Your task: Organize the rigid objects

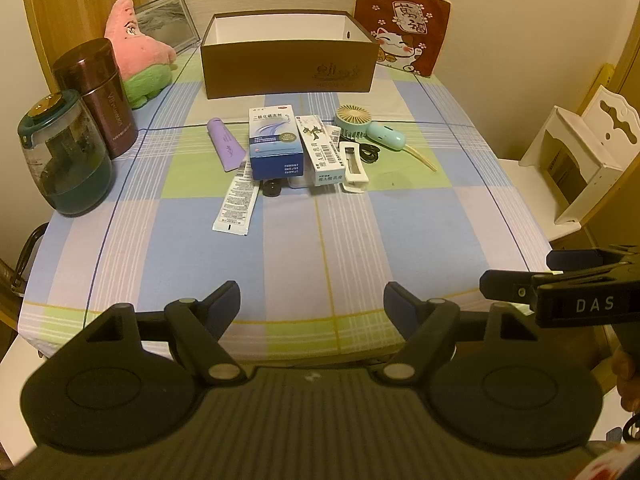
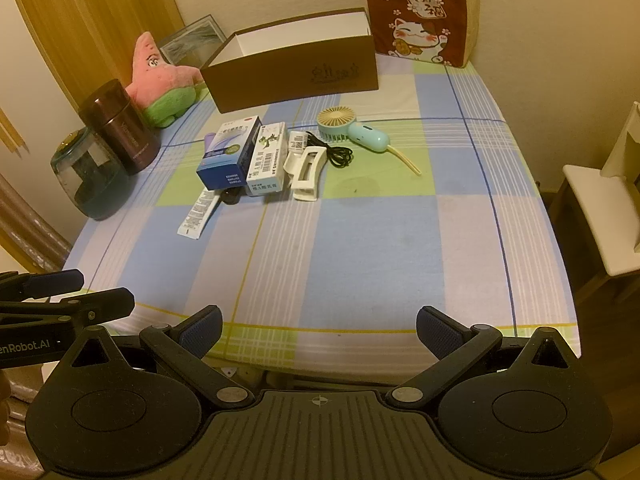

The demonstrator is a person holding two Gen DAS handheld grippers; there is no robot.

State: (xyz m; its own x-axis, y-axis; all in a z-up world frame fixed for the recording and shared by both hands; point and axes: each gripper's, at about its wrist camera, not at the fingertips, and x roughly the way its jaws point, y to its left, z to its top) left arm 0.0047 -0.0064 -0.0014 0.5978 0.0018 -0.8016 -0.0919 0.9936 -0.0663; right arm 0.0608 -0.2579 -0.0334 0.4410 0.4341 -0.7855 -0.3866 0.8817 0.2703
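Both grippers held at the near edge of the table, jaws spread wide and grasping nothing: left gripper centred, right gripper just beside it on the right. Mid-table, a cluster of items: purple tube, blue box touching a white box, white hair clip just right of that, mint fan with black cable behind the clip, flat sachet and a small dark cap in front of the blue box. Beyond them, an open brown box, upright, interior white. Along the left edge, a jar, a maroon canister and a pink plush. At the far right corner, a cat cushion.
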